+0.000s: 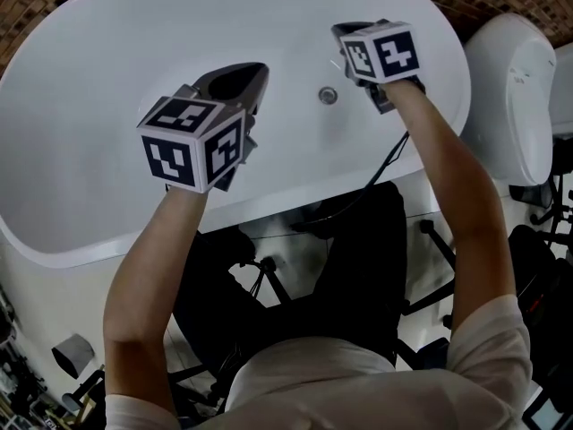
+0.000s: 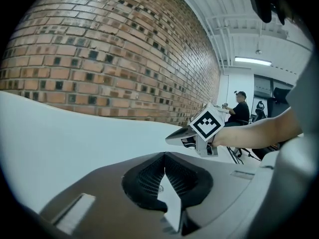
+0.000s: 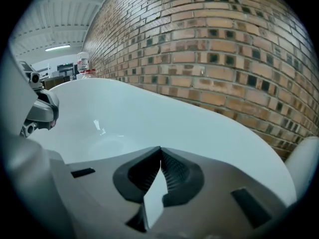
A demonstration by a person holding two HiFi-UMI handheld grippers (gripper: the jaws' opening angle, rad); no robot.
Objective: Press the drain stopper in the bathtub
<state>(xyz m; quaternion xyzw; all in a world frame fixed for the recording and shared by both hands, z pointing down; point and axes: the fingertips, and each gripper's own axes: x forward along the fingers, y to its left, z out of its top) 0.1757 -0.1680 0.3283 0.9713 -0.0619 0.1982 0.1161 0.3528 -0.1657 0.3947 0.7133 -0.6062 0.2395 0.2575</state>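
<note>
A round metal drain stopper [image 1: 329, 95] sits in the floor of the white bathtub [image 1: 107, 70]. My right gripper [image 1: 340, 33] hovers over the tub just above and to the right of the stopper, jaws shut and holding nothing. My left gripper [image 1: 260, 70] hangs to the stopper's left, also shut and empty. The left gripper view shows its closed tips [image 2: 164, 156] and the right gripper [image 2: 172, 139] beyond them. Closed tips [image 3: 160, 149] fill the right gripper view over the tub's inner wall, with the left gripper [image 3: 41, 114] at the left edge. Neither gripper view shows the stopper.
A brick wall [image 2: 109, 59] curves behind the tub. A white rounded fixture [image 1: 510, 88] stands to the tub's right. A bottle [image 3: 83, 63] stands beyond the tub's far end. Black stand legs [image 1: 269, 276] lie below the near rim. A seated person [image 2: 240, 108] is far off.
</note>
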